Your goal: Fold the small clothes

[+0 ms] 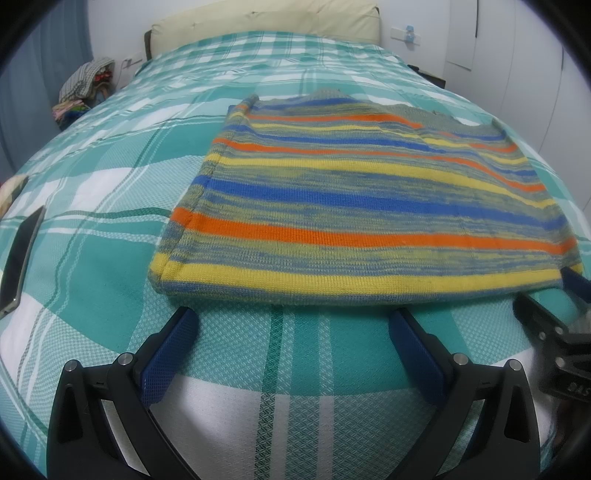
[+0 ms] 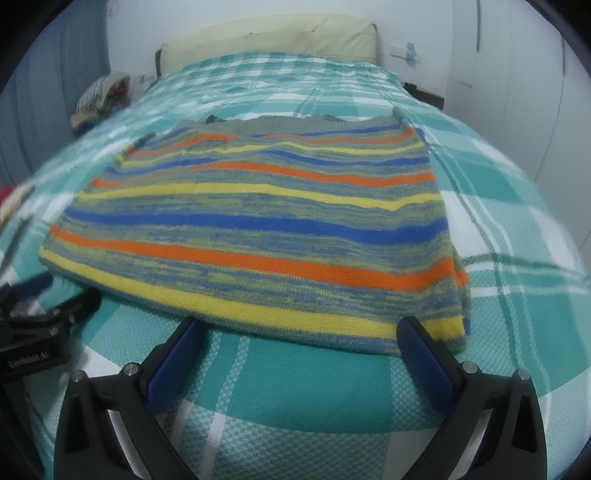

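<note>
The striped knit garment (image 1: pixel 362 206) lies flat on the bed (image 1: pixel 110 184), which wears a teal and white checked cover, with its yellow hem nearest both cameras. The left gripper (image 1: pixel 295 332) is spread wide and empty, just short of the hem at 12 o'clock. The right gripper (image 2: pixel 301 341) is likewise spread wide, its fingertips (image 2: pixel 410 328) at the hem's edge. A cream headboard (image 1: pixel 266 22) stands at 12 o'clock beyond.
</note>
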The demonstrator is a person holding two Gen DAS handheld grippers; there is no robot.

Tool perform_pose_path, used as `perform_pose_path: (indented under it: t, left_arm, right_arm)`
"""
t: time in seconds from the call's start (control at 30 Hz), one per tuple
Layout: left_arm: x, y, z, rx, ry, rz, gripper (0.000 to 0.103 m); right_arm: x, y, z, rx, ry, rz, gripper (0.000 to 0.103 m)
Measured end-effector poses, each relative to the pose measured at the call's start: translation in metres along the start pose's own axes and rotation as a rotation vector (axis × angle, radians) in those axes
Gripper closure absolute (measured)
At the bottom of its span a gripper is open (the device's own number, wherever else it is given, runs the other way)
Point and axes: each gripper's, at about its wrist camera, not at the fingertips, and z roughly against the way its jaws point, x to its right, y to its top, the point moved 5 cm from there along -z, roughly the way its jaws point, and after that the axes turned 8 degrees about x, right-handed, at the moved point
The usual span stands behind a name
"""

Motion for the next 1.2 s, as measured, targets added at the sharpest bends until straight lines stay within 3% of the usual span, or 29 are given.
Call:
perform_pose_path:
  t: [0.13,0.3,0.53,0.87,1.1,1.2]
  left_arm:
    - [0.000,0.000,-0.001,0.001,-0.002,0.001,0.000]
    - [0.000,0.000,-0.001,0.001,-0.003,0.002,0.000]
    - [0.000,0.001,-0.001,0.001,-0.002,0.001,0.000]
    - [0.000,0.001,-0.001,-0.004,-0.005,0.004,0.000]
    - [-0.001,-0.001,0.003,-0.037,-0.016,0.008,0.000]
    - [0.000,-0.003,0.010,-0.088,-0.035,-0.025,0.001]
  right_arm:
    - [0.014,0.004,0.013,0.013,0.085,-0.081,0.000]
    - [0.033,0.011,0.023,0.031,0.105,-0.179,0.000]
    - [0.043,0.015,0.040,0.088,0.100,-0.180,0.000]
    - [0.049,0.011,0.031,0.073,0.085,-0.195,0.000]
    - [0.050,0.009,0.027,0.065,0.087,-0.195,0.000]
    - [0.051,0.010,0.027,0.064,0.098,-0.205,0.000]
